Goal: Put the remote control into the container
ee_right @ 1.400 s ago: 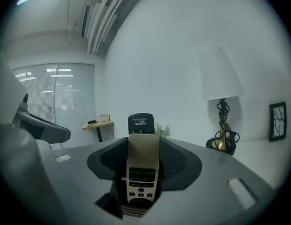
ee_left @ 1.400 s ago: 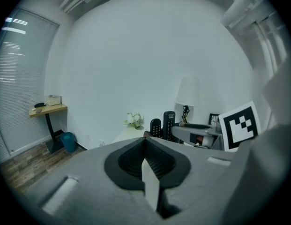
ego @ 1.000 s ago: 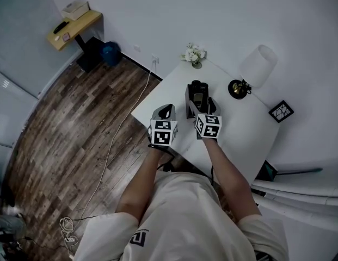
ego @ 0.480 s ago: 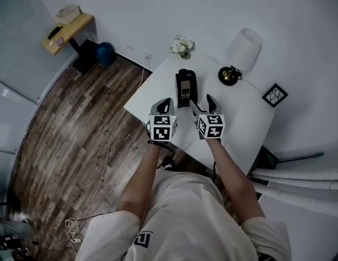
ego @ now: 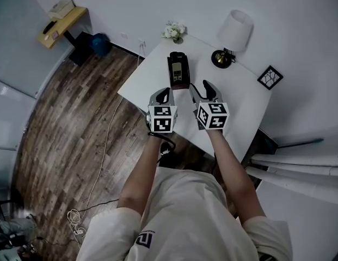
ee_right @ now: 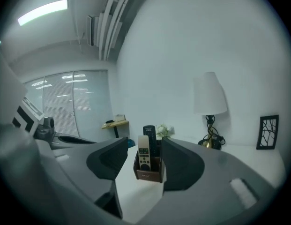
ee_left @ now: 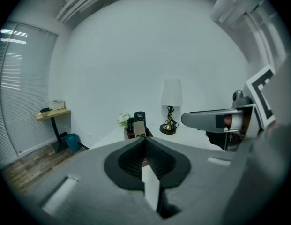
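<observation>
Right gripper (ego: 201, 89) jaws are closing on nothing, just short of the container (ee_right: 146, 171). Left gripper (ee_left: 145, 142) jaws together, empty, also near the container. Pale remote (ee_right: 144, 150) stands upright in the container, black remote (ee_right: 149, 132) behind it. Container's front label is too small to read.

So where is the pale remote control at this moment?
The pale remote stands upright in the brown container at the centre of the right gripper view, in front of a black remote, lamp to its right.
</observation>
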Motion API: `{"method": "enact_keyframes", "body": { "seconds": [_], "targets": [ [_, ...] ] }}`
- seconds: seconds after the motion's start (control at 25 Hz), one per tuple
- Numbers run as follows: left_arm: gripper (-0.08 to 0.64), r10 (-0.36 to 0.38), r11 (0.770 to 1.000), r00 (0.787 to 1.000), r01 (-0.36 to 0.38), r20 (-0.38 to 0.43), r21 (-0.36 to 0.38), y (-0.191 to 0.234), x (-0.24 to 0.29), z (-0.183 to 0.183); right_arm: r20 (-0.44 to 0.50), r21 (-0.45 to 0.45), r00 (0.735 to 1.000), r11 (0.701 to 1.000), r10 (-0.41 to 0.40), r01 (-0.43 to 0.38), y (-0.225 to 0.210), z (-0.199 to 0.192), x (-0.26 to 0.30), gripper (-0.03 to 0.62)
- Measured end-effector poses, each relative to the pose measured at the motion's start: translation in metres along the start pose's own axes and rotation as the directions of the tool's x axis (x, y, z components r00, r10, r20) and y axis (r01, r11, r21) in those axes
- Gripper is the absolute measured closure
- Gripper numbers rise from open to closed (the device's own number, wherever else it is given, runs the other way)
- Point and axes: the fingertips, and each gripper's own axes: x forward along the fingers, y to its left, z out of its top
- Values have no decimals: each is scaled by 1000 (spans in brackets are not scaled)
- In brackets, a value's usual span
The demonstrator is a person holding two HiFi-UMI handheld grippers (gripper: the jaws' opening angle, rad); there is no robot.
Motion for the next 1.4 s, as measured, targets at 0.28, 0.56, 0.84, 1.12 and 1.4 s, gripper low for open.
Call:
{"method": "enact_keyframes", "body": {
  "seconds": [0.28, 0.56, 0.84, 1.12, 1.4],
  "targets": [
    [555, 41, 999, 999, -41, 16, 0, -14, -28, -9, -54, 18, 997, 998, -57, 58, -8, -11, -34, 454],
    [555, 63, 997, 998, -62, 30, -37, -31, -47, -17, -58, 61, 997, 996, -56, 60, 0, -42, -66, 465],
    [554, 25, 999, 1000, -25, 9, 41, -55, -58, -34, -45, 40, 999, 999, -26, 28, 6, -55, -89, 494],
    [555, 11, 999, 1000, -11, -6, 37, -65, -60, -56, -71, 12, 997, 1000, -15, 16, -2, -69, -101, 506],
    [555, 6, 1000, 1000, -6, 25, 9, -67, -58, -50, -68, -20, 998, 1000, 19, -20, 7, -60, -98, 541]
  ]
}}
